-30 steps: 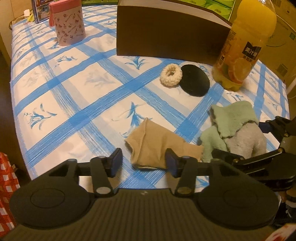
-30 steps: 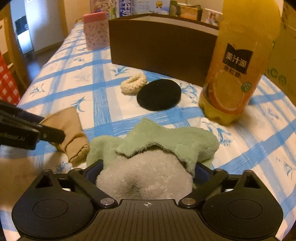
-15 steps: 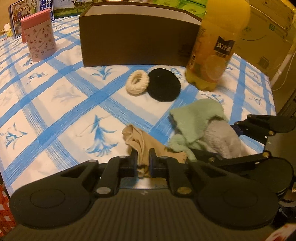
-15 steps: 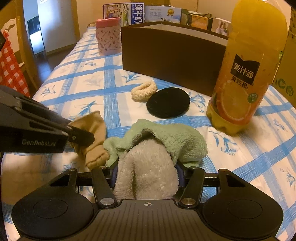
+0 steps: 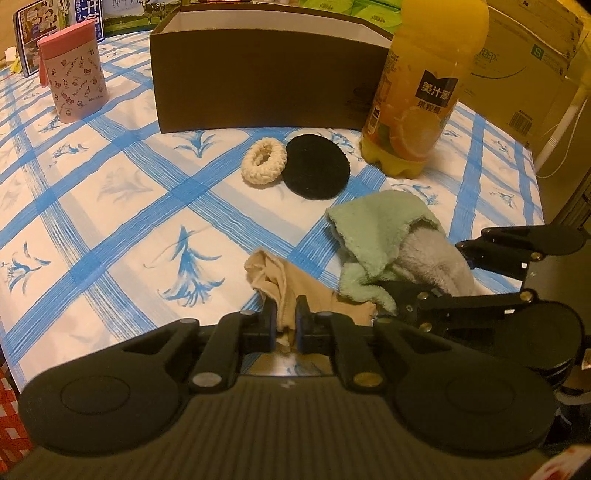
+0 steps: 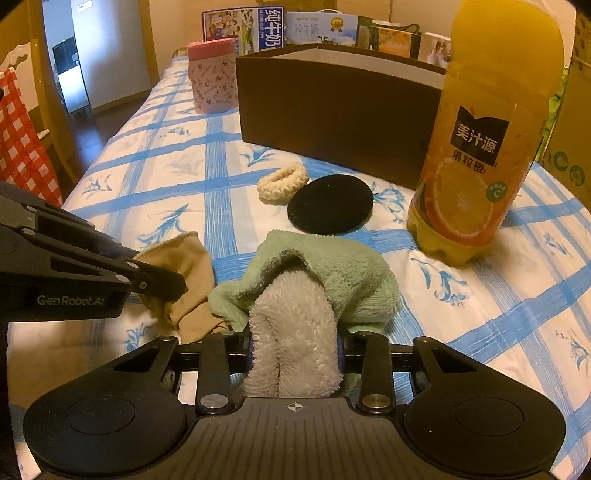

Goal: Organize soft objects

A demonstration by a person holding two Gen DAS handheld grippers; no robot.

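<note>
On the checked cloth (image 5: 110, 229) — left tool (image 5: 285, 320) pinches tan stocking (image 5: 291, 288); right tool (image 6: 294, 349) closing on fluffy towel (image 6: 295, 332).

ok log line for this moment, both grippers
left gripper: shut on tan thin fabric sock | right gripper: closing on fluffy green-and-grey towel | both on blue-checked tablecloth

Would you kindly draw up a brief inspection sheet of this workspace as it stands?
Surface: blue-checked tablecloth, flat.
Job's things: beige stocking; green and grey towel; cream scrunchie touching black round pad; open brown box behind them.
Clutter: orange juice bottle; pink patterned cup.
Grippers: left gripper shut on the stocking; right gripper closing, pads pressing the towel.
Cables: thin white cord at right, blurred.
Surroundings: cartons behind the box, red checked fabric.
</note>
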